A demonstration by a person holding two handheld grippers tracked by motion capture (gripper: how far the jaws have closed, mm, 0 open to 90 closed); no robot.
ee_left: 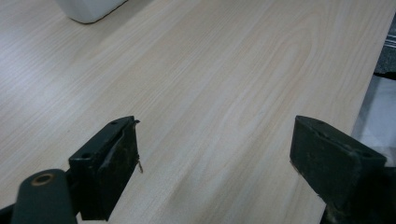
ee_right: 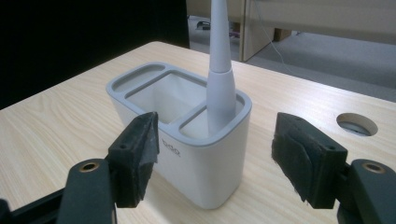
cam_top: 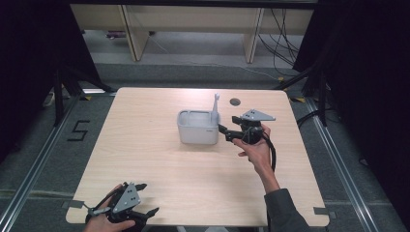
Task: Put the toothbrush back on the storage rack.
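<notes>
A pale grey holder (cam_top: 197,129) with three compartments stands in the middle of the wooden table (cam_top: 145,145). A slim grey handle (cam_top: 215,107) stands upright in its right end compartment. My right gripper (cam_top: 225,134) is open at that end, close to the wall. In the right gripper view the jaws stand apart on either side of the holder (ee_right: 187,154), with the handle (ee_right: 219,88) rising just beyond them. My left gripper (cam_top: 149,198) is open at the table's near left corner, over bare wood. In the left gripper view that gripper (ee_left: 215,158) holds nothing, and the holder's corner (ee_left: 88,9) shows at the top left.
A round cable hole (cam_top: 235,102) lies in the table behind the holder, also seen as the hole (ee_right: 357,123) in the right gripper view. Desk legs and cables stand on the floor beyond the far edge. Dark curtains flank both sides.
</notes>
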